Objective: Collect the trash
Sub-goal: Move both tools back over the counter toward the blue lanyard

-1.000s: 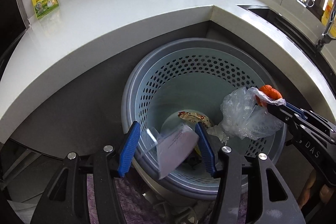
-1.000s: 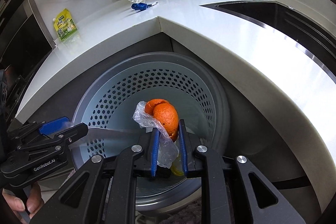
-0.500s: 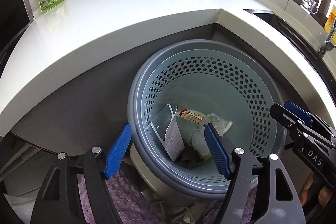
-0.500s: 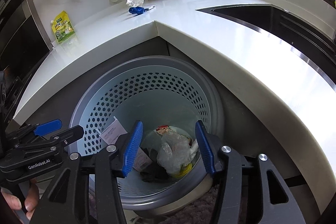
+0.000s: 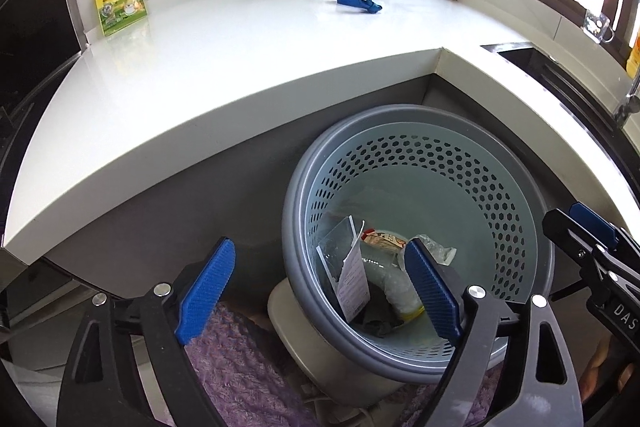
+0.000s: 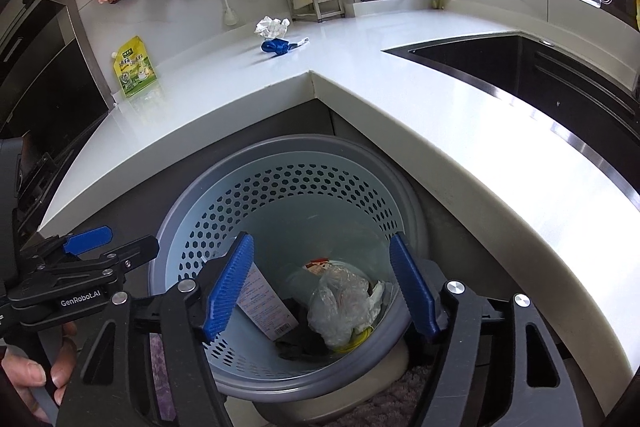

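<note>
The white L-shaped table (image 6: 460, 115) wraps round the corner, with a dark sink (image 6: 540, 67) sunk into its right run. Tucked under the corner sits the perforated grey waste basket (image 6: 320, 155), rim up. At its bottom lies the collected trash: a clear crumpled plastic bag (image 6: 344, 303), a white printed paper packet (image 6: 264, 303) leaning on the wall, and a small red-and-white wrapper (image 5: 380, 239) behind them.

Above the basket, the left hand-held gripper (image 5: 316, 289) hangs with its blue pads spread wide and nothing between them; its jaws have just been opening. The right hand-held gripper (image 6: 320, 289) is likewise released, jaws just opened, empty, pointing down into the basket.

Back on the table a yellow-green pouch (image 6: 134, 67) leans against the wall, well apart from a crumpled white tissue (image 6: 272, 26) and a small blue object (image 6: 275, 46) lying just beside it.
</note>
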The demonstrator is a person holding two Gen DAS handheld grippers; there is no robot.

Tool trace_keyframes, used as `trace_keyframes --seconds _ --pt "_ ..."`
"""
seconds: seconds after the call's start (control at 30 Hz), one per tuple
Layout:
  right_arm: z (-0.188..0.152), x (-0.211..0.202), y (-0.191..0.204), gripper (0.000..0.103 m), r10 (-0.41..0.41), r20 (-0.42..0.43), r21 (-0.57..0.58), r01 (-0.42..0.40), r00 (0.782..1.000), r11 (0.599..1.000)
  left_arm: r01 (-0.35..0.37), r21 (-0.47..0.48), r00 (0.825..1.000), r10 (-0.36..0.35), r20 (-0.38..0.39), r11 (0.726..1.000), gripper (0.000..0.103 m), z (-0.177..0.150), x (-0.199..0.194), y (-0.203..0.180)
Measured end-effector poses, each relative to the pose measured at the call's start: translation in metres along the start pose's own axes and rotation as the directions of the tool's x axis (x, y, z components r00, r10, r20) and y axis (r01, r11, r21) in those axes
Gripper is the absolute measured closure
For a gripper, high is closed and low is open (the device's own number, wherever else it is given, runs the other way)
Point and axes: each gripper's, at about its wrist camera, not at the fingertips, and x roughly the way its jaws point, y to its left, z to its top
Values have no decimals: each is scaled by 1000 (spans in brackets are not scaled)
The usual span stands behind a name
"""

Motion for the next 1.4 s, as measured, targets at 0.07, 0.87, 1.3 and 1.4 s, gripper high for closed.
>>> trace_keyframes --seconds 0.07,0.87,1.3,1.4 --pt "3 -4 2 33 5 13 -4 -5 1000 1000 -8 -4 1000 8 8 1000 14 2 -2 3" --pt "88 8 26 23 69 124 -71 -61 990 996 -5 -68 967 22 254 998 6 79 -37 47" --pt "165 58 40 23 76 95 -114 -65 993 991 -68 -107 942 99 321 992 6 145 -19 75" --pt "180 70 45 23 78 91 -127 -66 993 990 -72 -119 943 107 314 990 6 158 -11 80"
